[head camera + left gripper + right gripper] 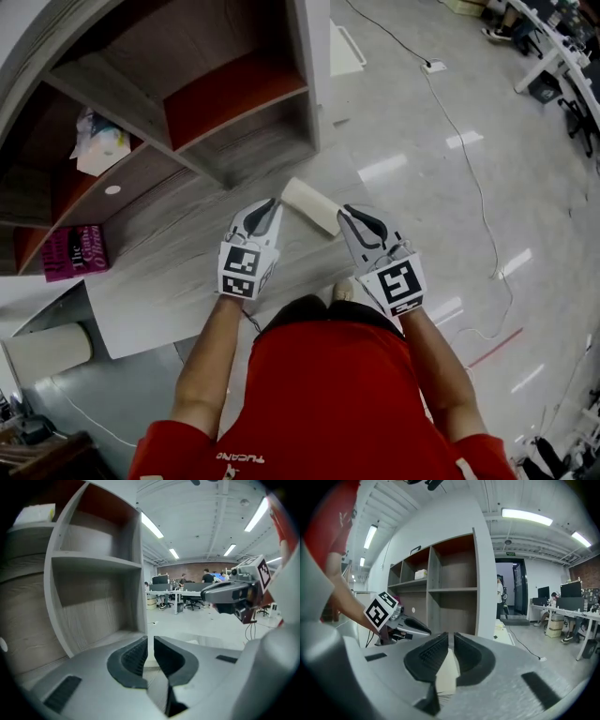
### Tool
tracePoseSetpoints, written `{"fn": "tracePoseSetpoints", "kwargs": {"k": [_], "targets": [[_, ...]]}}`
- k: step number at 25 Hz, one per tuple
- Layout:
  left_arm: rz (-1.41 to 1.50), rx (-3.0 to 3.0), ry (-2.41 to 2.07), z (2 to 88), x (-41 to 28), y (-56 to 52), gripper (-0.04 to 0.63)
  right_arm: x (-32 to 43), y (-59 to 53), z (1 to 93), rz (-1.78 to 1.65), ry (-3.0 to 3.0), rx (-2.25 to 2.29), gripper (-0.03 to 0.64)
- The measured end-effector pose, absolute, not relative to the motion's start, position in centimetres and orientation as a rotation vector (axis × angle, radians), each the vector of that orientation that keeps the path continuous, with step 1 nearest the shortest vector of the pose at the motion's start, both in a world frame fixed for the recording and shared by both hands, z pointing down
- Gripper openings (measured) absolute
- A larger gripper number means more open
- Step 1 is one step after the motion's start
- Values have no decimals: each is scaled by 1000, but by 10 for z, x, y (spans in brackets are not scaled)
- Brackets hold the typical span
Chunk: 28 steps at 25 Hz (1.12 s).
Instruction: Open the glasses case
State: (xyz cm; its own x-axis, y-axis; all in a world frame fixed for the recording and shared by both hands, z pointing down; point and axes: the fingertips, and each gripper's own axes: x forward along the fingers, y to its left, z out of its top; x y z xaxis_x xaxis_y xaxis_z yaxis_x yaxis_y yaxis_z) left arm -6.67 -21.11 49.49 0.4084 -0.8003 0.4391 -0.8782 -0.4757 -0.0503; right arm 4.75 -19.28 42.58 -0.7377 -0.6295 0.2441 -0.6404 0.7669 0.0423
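A cream glasses case (311, 204) lies closed on the grey wooden top (178, 272) beside the shelf unit. My left gripper (272, 208) sits at the case's left end with its jaws shut; in the left gripper view (150, 639) only a hairline slit shows. My right gripper (349, 216) is at the case's right end. In the right gripper view (451, 634) its jaws stand a narrow slit apart, and the cream case (446, 677) shows low in that gap. I cannot tell whether the pads touch it.
The grey shelf unit (234, 103) with open compartments rises behind the case. Papers (98, 141) lie on one shelf, and a magenta book (75, 251) lies lower left. A cable (469, 169) crosses the shiny floor at right. Office desks (187, 595) stand far off.
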Motion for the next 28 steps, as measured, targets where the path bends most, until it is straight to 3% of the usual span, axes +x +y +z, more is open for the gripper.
{"fn": "tracePoseSetpoints", "kwargs": {"k": [5,8,16,28], "targets": [[698,2451,-1385,522,-70,-218,15,43,-201,451,105,-2644,966,93],[725,2443,-1338,535,-73,-222,81,39,-203,469,125,-2600,943,133],[835,2416,-1196,569,-78,-229,160,28,-202,516,118,-2467,860,241],[935,2388,-1026,597,-68,-226,167,32,-190,568,127,-2285,736,328]]}}
